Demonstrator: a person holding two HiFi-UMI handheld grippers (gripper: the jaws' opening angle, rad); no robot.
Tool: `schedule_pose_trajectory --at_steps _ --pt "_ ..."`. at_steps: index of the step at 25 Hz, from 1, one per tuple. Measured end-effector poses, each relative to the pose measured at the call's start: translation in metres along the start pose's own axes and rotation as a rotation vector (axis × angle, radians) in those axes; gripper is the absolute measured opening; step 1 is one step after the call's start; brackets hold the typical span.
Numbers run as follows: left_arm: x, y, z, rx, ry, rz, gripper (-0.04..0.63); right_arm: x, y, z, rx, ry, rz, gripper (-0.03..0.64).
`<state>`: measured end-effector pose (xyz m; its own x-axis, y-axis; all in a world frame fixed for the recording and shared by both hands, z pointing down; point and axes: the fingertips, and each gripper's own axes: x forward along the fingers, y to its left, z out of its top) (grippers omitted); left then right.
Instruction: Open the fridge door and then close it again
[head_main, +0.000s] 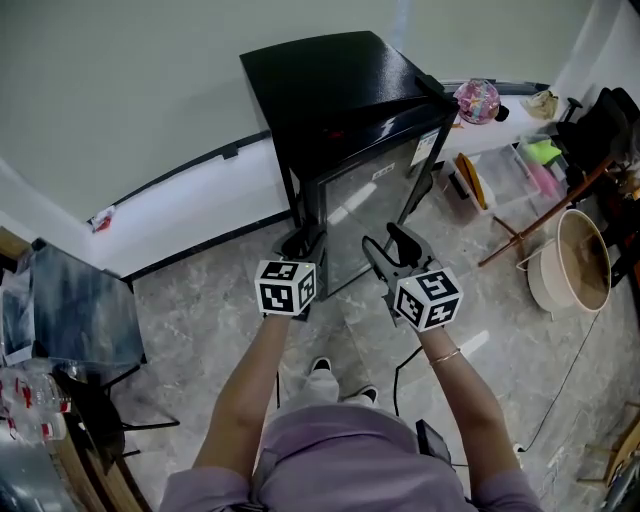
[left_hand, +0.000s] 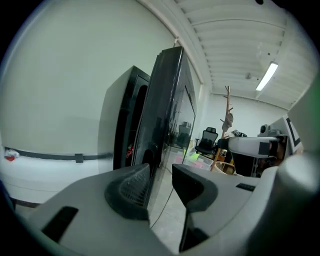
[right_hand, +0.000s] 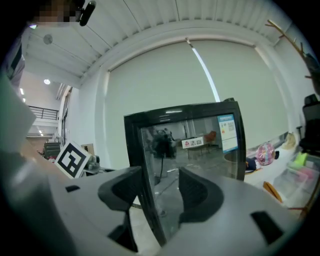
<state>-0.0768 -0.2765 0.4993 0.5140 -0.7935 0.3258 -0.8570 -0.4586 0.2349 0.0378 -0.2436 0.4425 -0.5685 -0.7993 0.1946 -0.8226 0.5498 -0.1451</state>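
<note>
Black-framed glass fridge door (right_hand: 200, 150), ajar: free edge between right gripper (right_hand: 159, 180) jaws, half-open, not yet clamped. Left gripper (left_hand: 159, 172) part-open, empty, door just ahead. Opening step, seemingly; next: clamp, swing wide.

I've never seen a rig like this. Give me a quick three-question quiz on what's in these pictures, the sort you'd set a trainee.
1. True or false: the glass door of the small black fridge is fully shut.
2. In the head view, which round thing stands on the floor to the fridge's right? A) a pale beige tub B) a red bucket C) a green ball
3. Fill in: in the right gripper view, the door's black frame edge runs between the right gripper's two ___.
Key: 1. False: the left gripper view shows a gap between the door and the fridge's body. 2. A. 3. fingers.
</note>
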Motion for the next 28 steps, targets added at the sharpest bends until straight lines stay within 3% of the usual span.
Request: schedule_pose_trajectory --at_steps 28 --pt "0.039 0.063 0.026 0.018 0.007 0.057 0.117 0.034 -0.014 -0.013 0.074 0.019 -0.054 0.215"
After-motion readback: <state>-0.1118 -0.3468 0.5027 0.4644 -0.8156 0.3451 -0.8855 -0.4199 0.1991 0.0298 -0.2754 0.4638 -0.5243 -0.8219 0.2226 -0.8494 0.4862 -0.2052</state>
